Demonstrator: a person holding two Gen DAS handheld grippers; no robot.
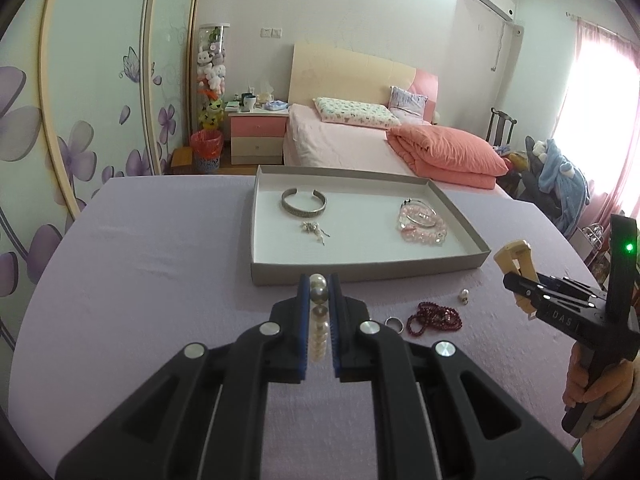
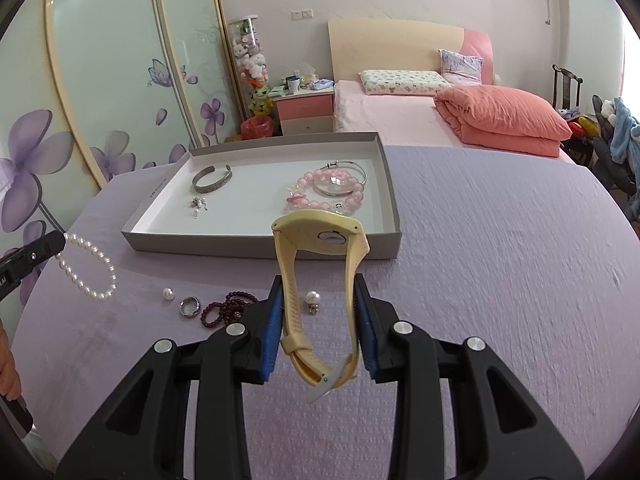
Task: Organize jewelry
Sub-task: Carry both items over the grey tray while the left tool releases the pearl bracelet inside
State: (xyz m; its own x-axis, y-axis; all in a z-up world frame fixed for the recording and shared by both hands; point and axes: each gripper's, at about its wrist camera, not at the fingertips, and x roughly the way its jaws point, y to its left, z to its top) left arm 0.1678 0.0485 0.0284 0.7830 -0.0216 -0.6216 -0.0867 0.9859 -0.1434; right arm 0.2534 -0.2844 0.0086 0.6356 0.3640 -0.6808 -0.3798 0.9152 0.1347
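Note:
My left gripper is shut on a white pearl bracelet, held above the lilac cloth in front of the grey tray; the bracelet also shows hanging in the right wrist view. My right gripper is shut on a cream-yellow watch, held before the tray's near wall. The tray holds a silver cuff, a small brooch, a pink bead bracelet and a thin silver bangle.
On the cloth lie a dark red bead strand, a silver ring, a pearl earring and a loose pearl. A bed with a coral duvet stands behind the table; a wardrobe door is at left.

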